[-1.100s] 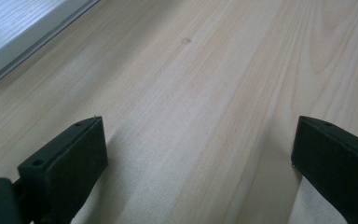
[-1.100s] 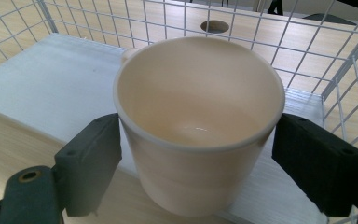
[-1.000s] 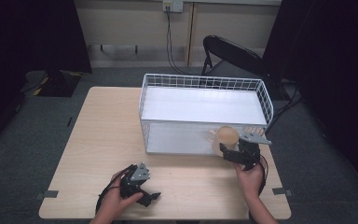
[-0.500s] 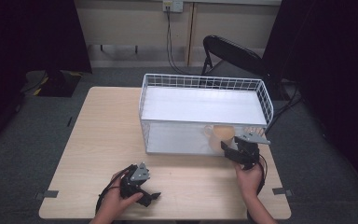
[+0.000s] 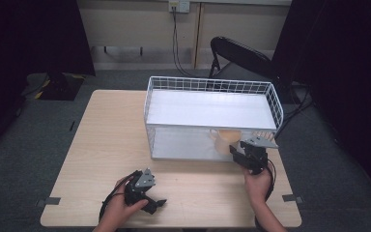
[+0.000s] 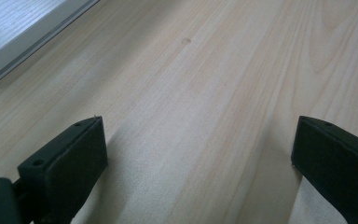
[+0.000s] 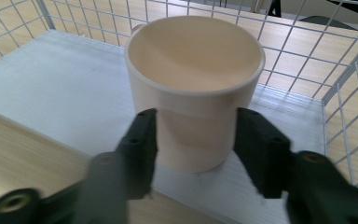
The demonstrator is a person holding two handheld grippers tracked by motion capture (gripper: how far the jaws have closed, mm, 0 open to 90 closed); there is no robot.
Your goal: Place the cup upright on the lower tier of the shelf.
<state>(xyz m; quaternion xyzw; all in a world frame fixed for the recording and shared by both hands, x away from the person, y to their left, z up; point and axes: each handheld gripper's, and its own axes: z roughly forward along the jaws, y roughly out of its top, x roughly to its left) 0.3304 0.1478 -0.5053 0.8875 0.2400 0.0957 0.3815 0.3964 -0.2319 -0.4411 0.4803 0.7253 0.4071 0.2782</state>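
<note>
Right gripper [image 5: 238,148] sits at the near right corner of the white wire basket [image 5: 211,83], held by the person's right hand [image 5: 257,182] near the right edge of the tabletop [image 5: 106,140]. Its jaws have just been closing and now clamp a cream cup [image 7: 193,79] from both sides, low on its wall, as the right gripper view shows. The cup stands upright with its mouth open to the top, on the white lower floor of the basket, at the front edge near the right-hand wire wall. In the high view the cup [image 5: 224,139] shows behind the front mesh, just beside the gripper.

Left gripper [image 5: 157,205] rests low over the near edge of the tabletop, left of centre, in the left hand [image 5: 118,210]. Its jaws stand wide apart over bare wood, nothing between them. The two grippers are well apart.
</note>
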